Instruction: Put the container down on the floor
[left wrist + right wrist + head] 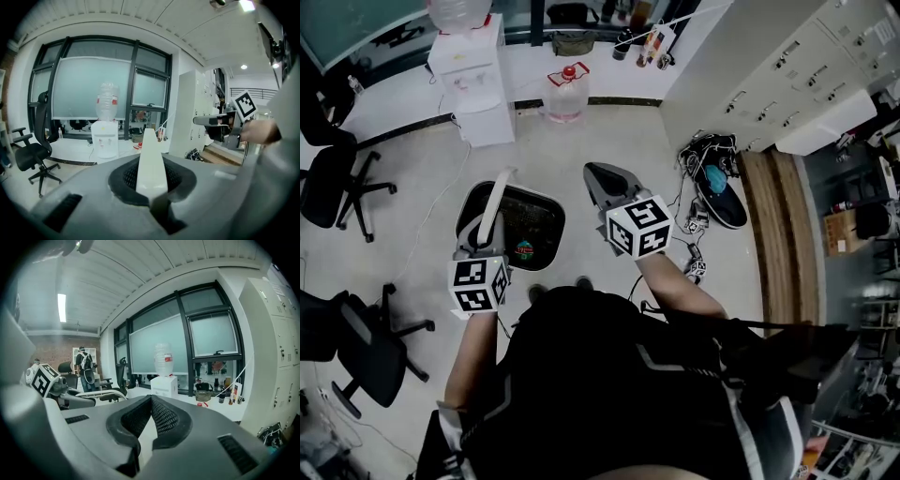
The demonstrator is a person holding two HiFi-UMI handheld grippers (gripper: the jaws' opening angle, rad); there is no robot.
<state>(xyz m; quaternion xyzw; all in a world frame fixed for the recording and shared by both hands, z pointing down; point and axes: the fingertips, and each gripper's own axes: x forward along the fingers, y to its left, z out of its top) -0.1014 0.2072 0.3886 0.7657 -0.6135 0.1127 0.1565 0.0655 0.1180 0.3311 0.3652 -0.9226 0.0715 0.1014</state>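
A dark oval container (530, 220) with a white handle (500, 187) is below me in the head view, over the grey floor; whether it touches the floor I cannot tell. My left gripper (487, 227) is shut on that handle. In the left gripper view the handle (149, 150) stands as a white strip between the jaws of the left gripper (151, 182). My right gripper (602, 180) hovers to the right of the container, shut and empty. Its pads meet at the tip in the right gripper view (149, 401).
A water dispenser (473, 80) and a red-capped water jug (565, 94) stand by the far wall. Office chairs (333, 183) (356, 347) are at the left. Cables and a dark shoe (717, 192) lie right, beside white cabinets (787, 66). A person (85, 364) stands far off.
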